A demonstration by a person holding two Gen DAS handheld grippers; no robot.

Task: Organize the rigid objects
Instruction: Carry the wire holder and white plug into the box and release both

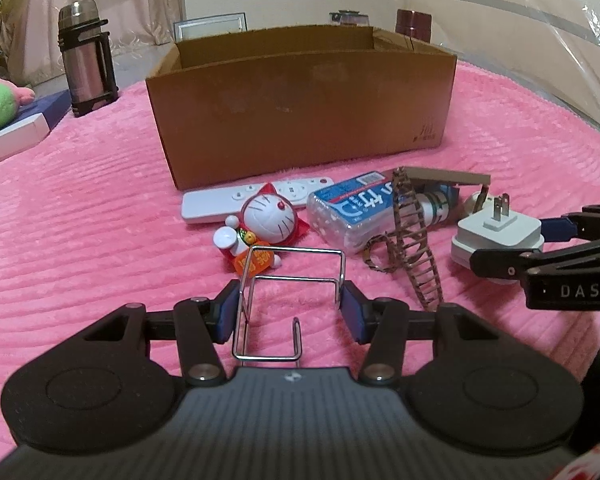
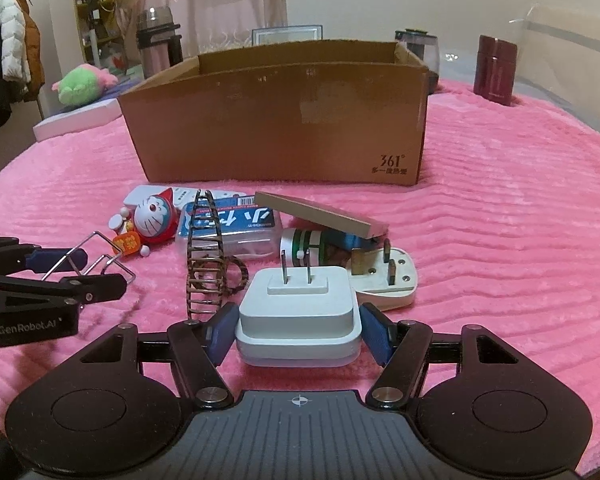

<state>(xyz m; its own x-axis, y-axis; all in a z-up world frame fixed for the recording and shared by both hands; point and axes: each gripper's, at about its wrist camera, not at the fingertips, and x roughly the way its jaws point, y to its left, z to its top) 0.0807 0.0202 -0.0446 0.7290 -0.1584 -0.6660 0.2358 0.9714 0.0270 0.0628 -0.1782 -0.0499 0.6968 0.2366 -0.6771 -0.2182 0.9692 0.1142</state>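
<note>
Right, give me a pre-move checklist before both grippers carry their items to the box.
1. Left gripper pads on wire rack: ok, both touch it.
2. Right gripper on white charger: ok, pads against both sides.
3. Cardboard box top open: ok.
4. Room inside box: cannot tell, floor hidden.
5. Spiral clip clear of charger: ok, beside it, apart.

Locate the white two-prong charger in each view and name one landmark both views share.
Left wrist view: white charger at right edge, between the right tool's fingers.
Right wrist view: white charger at centre bottom, between the blue pads.
Shared landmark: cardboard box behind the clutter.
</note>
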